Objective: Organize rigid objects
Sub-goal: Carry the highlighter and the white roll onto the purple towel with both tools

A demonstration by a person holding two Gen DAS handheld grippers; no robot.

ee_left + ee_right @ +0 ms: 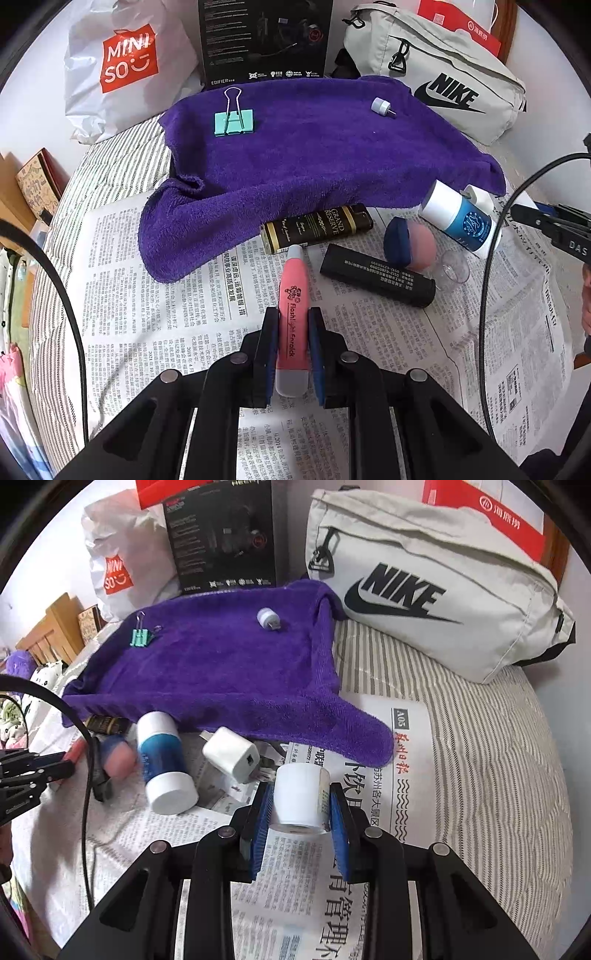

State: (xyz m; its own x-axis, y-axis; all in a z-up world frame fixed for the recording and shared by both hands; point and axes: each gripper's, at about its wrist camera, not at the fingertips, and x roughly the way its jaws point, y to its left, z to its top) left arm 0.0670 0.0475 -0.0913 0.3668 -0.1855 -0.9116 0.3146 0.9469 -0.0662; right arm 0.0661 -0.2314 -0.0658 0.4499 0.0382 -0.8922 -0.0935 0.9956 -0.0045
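Note:
My left gripper (293, 317) is shut on a pink flashlight earpick (293, 314) and holds it over the newspaper (177, 295). My right gripper (301, 794) is shut on a small white bottle (301, 797) above the newspaper (295, 886). A purple towel (314, 155) lies beyond, also in the right wrist view (221, 672). On it lie a green binder clip (233, 120) and a small white cap piece (382, 107). They also show in the right wrist view: the clip (140, 637) and the cap piece (267, 618).
On the newspaper lie a gold-black lighter (317, 229), a black tube (376, 275), a pink-blue sponge (406, 245), a blue-white bottle (461, 218) and a white charger (231, 753). Behind stand a Nike bag (424, 590), a black box (264, 40) and a Miniso bag (122, 62).

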